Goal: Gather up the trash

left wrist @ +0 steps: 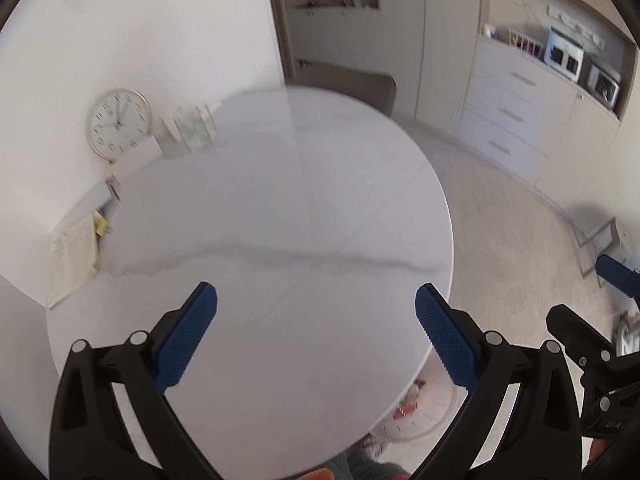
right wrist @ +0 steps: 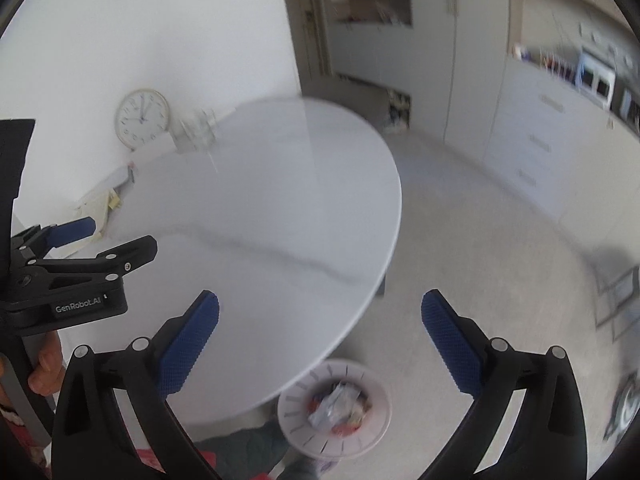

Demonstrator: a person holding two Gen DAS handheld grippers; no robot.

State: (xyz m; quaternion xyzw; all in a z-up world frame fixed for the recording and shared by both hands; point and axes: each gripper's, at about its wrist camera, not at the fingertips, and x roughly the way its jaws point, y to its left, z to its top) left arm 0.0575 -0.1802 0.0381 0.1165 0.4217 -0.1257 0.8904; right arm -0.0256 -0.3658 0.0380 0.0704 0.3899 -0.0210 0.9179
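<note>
Trash (right wrist: 340, 404) lies in the white bin (right wrist: 376, 428) on the floor beside the round marble surface (right wrist: 272, 208). Left tool (left wrist: 316, 332) and right tool (right wrist: 320, 336) both gape wide, holding nothing.

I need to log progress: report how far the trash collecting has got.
Done, it seems: crumpled wrappers lie in the round white slotted bin on the floor, and the round white marble table shows no litter. In hand: nothing; the left gripper and right gripper both stand open and empty. Left: no loose trash is visible.
</note>
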